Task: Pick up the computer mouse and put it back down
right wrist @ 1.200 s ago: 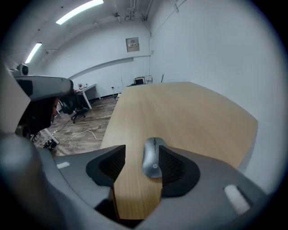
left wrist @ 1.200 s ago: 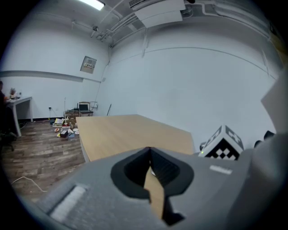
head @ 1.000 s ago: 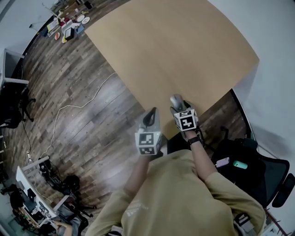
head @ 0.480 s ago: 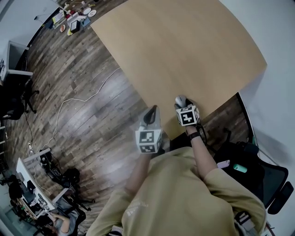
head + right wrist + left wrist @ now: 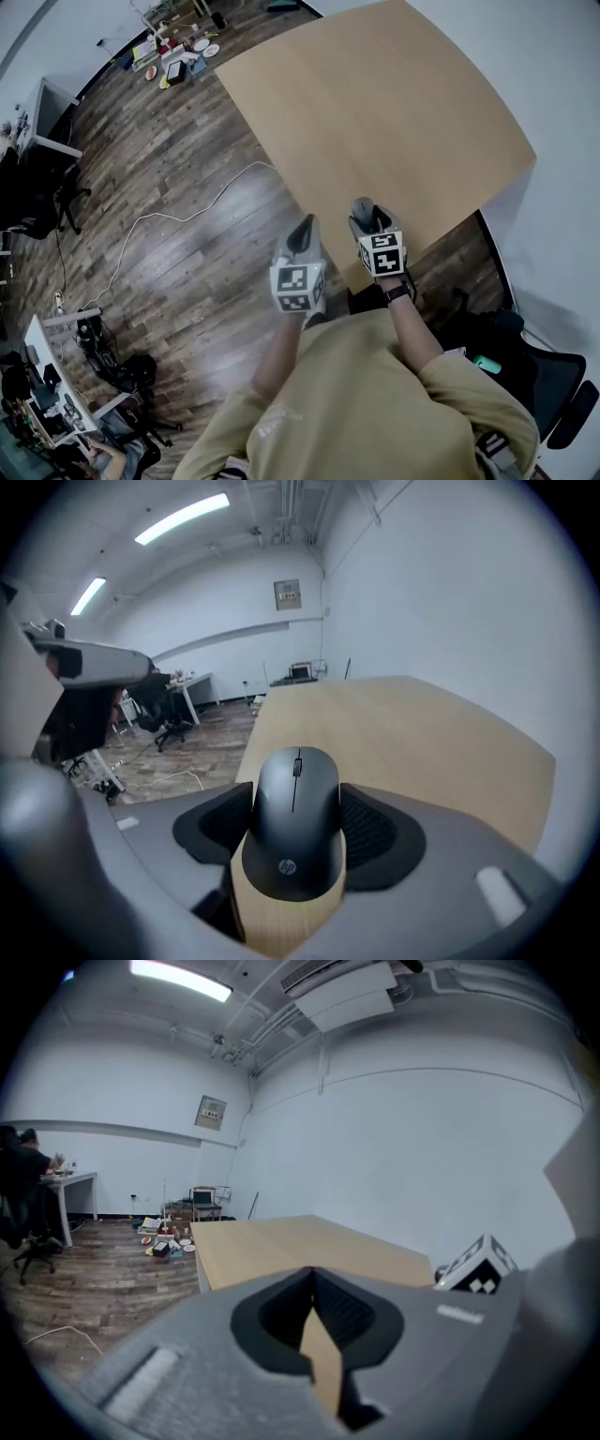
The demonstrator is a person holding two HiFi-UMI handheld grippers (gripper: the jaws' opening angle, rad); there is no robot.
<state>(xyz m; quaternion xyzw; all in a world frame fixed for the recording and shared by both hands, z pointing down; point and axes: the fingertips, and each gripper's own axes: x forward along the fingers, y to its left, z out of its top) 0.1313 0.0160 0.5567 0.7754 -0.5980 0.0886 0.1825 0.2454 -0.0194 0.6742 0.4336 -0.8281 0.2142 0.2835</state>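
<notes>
Mouse [image 5: 295, 822]: matte black; you see a small pale logo near its back.
Table [image 5: 375, 112]: plain light tan wood.
Floor [image 5: 169, 187]: dark brown planks, streaky grain.
Walls [image 5: 450, 592]: plain white.
Your shirt [image 5: 366, 403]: plain olive-tan.

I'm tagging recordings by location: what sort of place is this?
Probably an office or lab workroom: a large wooden table, office chairs by a white desk, and ceiling strip lights over a wood-plank floor.

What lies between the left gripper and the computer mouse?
Only bare table and its edge separate the left gripper from the computer mouse, as the head view shows.
</notes>
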